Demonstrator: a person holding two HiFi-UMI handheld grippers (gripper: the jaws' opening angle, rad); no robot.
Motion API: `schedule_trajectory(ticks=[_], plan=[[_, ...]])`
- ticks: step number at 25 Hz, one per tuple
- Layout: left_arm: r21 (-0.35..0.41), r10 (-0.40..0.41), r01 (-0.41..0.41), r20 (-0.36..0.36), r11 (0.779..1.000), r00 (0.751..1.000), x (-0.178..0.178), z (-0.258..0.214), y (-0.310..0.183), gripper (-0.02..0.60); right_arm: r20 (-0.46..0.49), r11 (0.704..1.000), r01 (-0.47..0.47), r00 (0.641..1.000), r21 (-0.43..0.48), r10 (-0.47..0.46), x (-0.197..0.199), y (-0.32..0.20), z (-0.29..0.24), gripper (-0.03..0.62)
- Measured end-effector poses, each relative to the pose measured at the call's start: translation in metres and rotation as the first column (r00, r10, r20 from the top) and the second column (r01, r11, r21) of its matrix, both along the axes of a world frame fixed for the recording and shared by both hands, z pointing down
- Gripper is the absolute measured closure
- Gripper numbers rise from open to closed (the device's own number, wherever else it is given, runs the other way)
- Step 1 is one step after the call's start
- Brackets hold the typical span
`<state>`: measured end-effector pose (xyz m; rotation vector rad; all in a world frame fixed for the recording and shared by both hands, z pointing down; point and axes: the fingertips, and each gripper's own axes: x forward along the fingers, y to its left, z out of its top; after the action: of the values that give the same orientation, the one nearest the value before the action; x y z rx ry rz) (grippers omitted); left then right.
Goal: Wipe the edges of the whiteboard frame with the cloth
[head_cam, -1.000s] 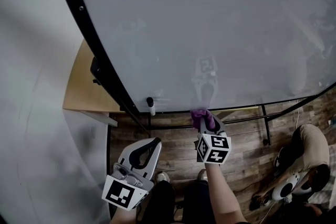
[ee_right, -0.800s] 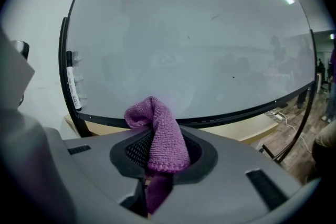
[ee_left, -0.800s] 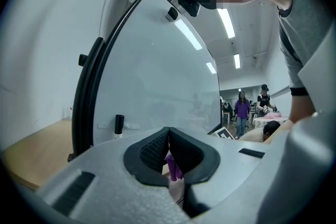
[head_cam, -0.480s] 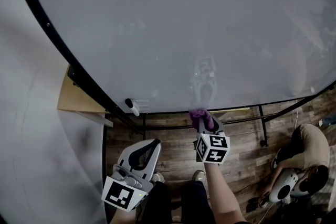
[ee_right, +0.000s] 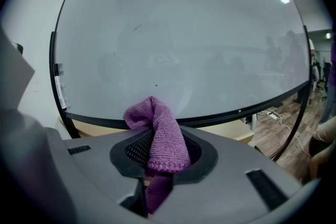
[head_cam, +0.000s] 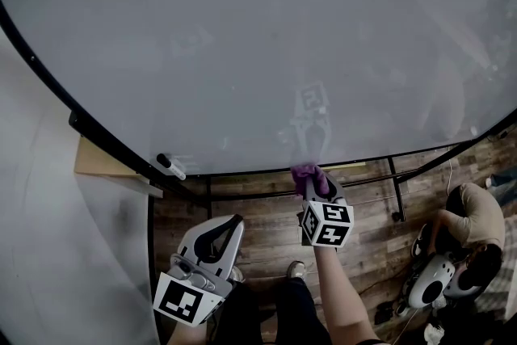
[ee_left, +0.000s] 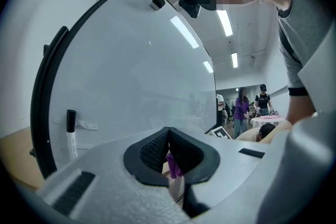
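The whiteboard (head_cam: 266,44) fills the head view, its black frame (head_cam: 380,157) running along the left side and the bottom. My right gripper (head_cam: 311,180) is shut on a purple cloth (head_cam: 305,172), which sits right at the bottom frame edge. In the right gripper view the cloth (ee_right: 163,134) bulges up out of the right gripper (ee_right: 160,147), with the bottom frame (ee_right: 236,113) just beyond it. My left gripper (head_cam: 234,222) hangs lower left, away from the board, jaws shut on nothing. The left gripper (ee_left: 168,134) faces the board's left frame (ee_left: 44,107).
A black-capped marker (head_cam: 171,166) lies on the tray at the board's lower left corner, also seen as the marker (ee_left: 71,134). A wooden surface (head_cam: 97,159) is behind that corner. The stand's legs (head_cam: 394,190) rise from the wood floor. A seated person (head_cam: 477,222) is at right.
The head view has swung right: the board's left frame, marker and wooden surface slid left and down in the picture. Both grippers hold nearly the same places, cloth still at the bottom edge.
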<state>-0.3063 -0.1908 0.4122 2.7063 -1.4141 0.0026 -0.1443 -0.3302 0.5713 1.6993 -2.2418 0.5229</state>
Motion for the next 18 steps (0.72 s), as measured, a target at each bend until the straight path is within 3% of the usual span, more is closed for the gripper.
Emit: schedule_trajectory(ticks=[12, 18], plan=[[-0.006, 0.022, -0.022, 0.005, 1.0, 1.0, 0.052, 0.005, -0.01, 0.565, 0.011, 1.0, -0.03, 1.0, 0.006, 0.029, 0.058, -0.011, 0.001, 0.514], [-0.001, 0.0, 0.0, -0.002, 1.0, 1.0, 0.075, 0.004, -0.014, 0.565, 0.006, 1.0, 0.02, 1.0, 0.007, -0.02, 0.068, -0.013, 0.0, 0.514]])
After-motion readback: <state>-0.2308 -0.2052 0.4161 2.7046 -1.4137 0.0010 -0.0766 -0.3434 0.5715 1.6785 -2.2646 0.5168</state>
